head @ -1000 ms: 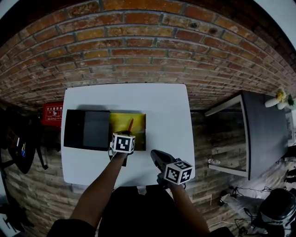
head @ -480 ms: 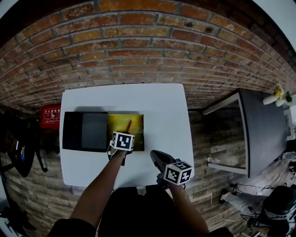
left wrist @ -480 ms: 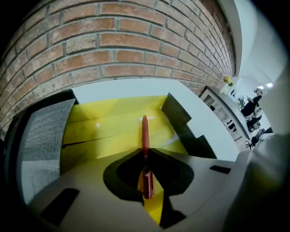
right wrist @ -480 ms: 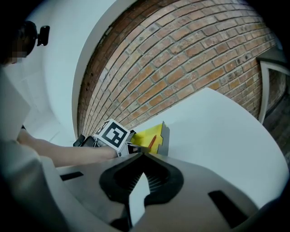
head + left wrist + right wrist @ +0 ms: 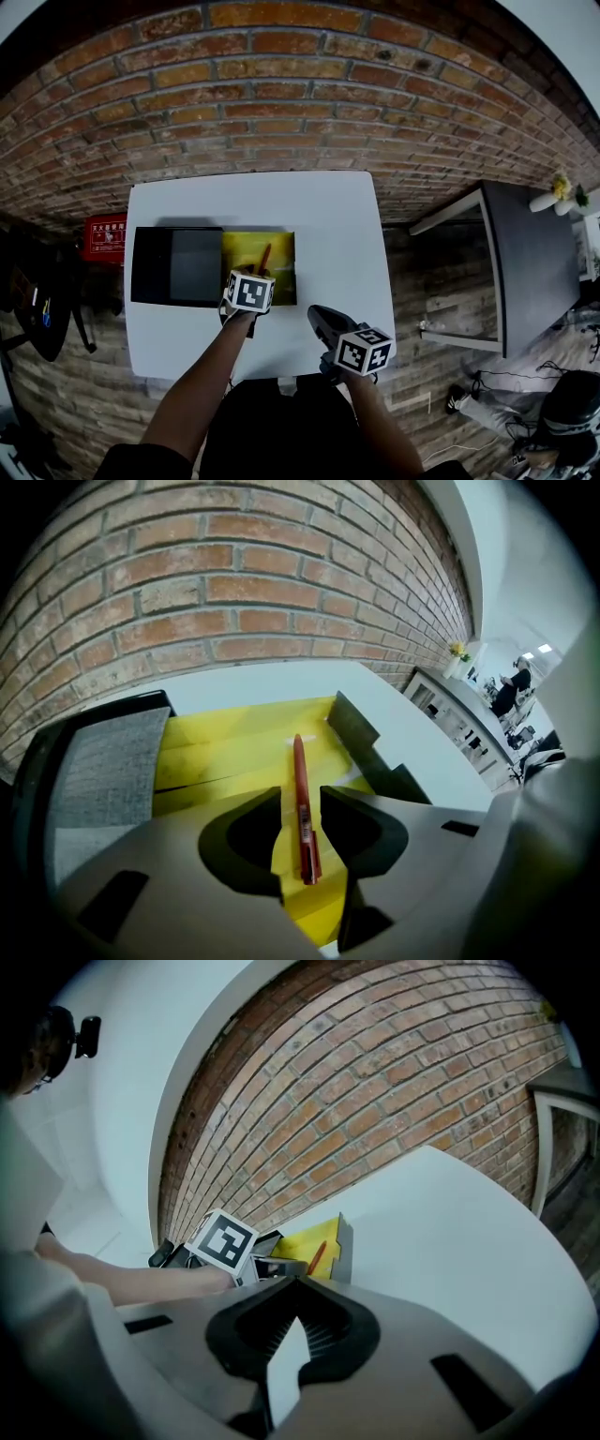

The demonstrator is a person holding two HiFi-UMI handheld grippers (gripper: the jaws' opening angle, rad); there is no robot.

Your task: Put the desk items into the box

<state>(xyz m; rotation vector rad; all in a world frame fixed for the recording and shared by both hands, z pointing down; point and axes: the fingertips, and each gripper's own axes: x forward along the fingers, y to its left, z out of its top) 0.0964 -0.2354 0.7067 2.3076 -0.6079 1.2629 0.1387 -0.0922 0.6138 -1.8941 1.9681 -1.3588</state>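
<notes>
A slim red pen [image 5: 302,813] lies flat on the yellow floor of the open box [image 5: 284,281], running from near side to far. The box's dark grey lid [image 5: 178,265] lies opened flat at its left.

White characters on the red cabinet [image 5: 107,236], too small to read

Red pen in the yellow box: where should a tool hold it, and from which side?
Likely mid-barrel, from above, jaws across its length: the red pen lies flat on the yellow box floor, thin and straight, with free space along both sides.
</notes>
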